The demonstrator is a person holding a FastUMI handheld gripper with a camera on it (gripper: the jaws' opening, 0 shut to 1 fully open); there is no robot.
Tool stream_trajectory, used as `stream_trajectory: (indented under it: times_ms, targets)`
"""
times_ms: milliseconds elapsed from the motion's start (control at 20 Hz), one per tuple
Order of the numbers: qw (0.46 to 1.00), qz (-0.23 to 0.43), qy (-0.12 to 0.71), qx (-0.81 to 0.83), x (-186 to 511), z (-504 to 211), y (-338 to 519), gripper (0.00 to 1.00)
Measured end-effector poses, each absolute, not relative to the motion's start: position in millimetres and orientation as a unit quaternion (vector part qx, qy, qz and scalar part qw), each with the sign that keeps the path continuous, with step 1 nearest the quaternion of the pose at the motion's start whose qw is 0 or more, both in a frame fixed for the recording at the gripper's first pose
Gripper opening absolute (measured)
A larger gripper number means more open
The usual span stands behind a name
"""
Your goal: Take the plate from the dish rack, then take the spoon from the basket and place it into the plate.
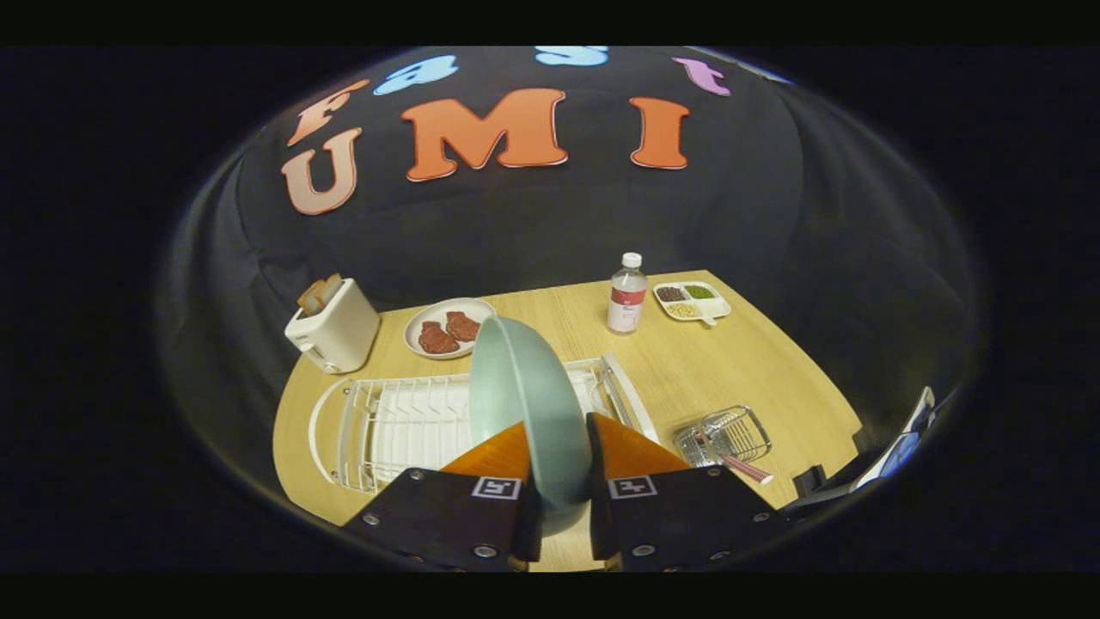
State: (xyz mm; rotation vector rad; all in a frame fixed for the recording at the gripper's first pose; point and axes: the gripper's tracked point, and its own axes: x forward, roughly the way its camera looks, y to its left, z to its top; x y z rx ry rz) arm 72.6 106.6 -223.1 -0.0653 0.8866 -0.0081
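We see the tool [557,434] pinching the pale green plate [524,395] on edge between both fingers, above the white dish rack [404,425] on the tabletop [713,370].

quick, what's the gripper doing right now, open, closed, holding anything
Gripper: closed on the pale green plate, a finger on each side, holding it on edge above the white dish rack.

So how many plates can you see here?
3. A green plate is clamped on edge between the gripper fingers, above the rack. A white plate with meat sits beyond the rack, beside the toaster. A divided plate lies right of the bottle.
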Motion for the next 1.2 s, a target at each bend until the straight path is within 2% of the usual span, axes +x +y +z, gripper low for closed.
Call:
stream_trajectory:
  times_ms: [550,1200]
  targets:
    - [0.879,0.004,0.463,0.109,-39.1,-227.0,56.1,0.22]
    - [0.803,0.002,0.545,0.242,-146.6,-311.0,39.5,0.22]
